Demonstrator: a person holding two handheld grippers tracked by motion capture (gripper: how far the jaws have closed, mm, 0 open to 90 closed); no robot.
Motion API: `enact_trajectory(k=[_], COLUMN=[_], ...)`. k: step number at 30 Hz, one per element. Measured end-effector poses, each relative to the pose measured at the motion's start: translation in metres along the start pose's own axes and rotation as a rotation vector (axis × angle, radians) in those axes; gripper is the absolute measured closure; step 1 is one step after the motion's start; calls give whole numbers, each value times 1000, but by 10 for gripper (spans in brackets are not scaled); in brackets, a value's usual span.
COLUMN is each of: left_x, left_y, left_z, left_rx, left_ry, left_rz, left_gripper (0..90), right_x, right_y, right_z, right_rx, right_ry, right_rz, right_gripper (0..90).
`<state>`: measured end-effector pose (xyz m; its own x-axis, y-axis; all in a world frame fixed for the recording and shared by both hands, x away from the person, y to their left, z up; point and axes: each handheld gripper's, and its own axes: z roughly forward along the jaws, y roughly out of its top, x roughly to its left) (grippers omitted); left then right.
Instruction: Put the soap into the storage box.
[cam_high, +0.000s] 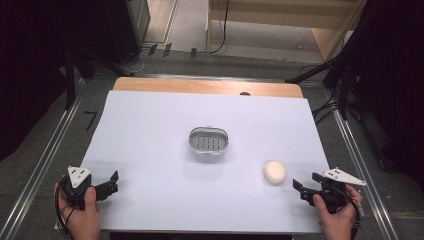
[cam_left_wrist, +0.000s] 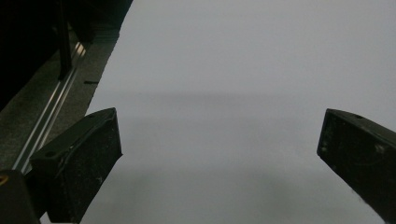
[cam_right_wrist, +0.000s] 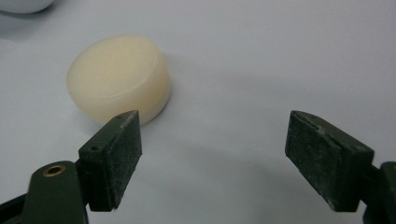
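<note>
Two grippers sit low in frame, left gripper (cam_high: 111, 181) and right gripper (cam_high: 306, 182), fingers released, empty. One soap (cam_high: 274, 172) lies lower right on the worktop (cam_high: 150, 130); one dish (cam_high: 208, 141) sits centre.

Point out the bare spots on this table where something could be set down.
Bare: the far strip beyond the soap dish, the left half between it and the left tongs, and the near middle. Tightest by the soap bar ahead of the right tongs.

A white-covered table (cam_high: 150, 130) (wooden edge at the top) carries a soap dish (cam_high: 208, 141) at centre and a cream soap (cam_high: 274, 172) lower right.
</note>
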<state>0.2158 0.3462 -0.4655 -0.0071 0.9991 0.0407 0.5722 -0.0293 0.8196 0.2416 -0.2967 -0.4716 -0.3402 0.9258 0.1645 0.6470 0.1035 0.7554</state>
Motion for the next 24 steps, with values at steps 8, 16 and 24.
enact_trajectory(k=[8,16,24], left_x=[0,0,0], left_y=[0,0,0], left_z=[0,0,0], left_rx=[0,0,0], left_ry=[0,0,0], left_rz=[0,-1,0], left_gripper=[1,2,1], right_x=[8,19,27], right_y=[2,3,4], right_z=[5,12,19], right_rx=[18,34,47], right_ry=[21,52,70], right_rz=[-18,-39,-49], right_gripper=[189,181,168])
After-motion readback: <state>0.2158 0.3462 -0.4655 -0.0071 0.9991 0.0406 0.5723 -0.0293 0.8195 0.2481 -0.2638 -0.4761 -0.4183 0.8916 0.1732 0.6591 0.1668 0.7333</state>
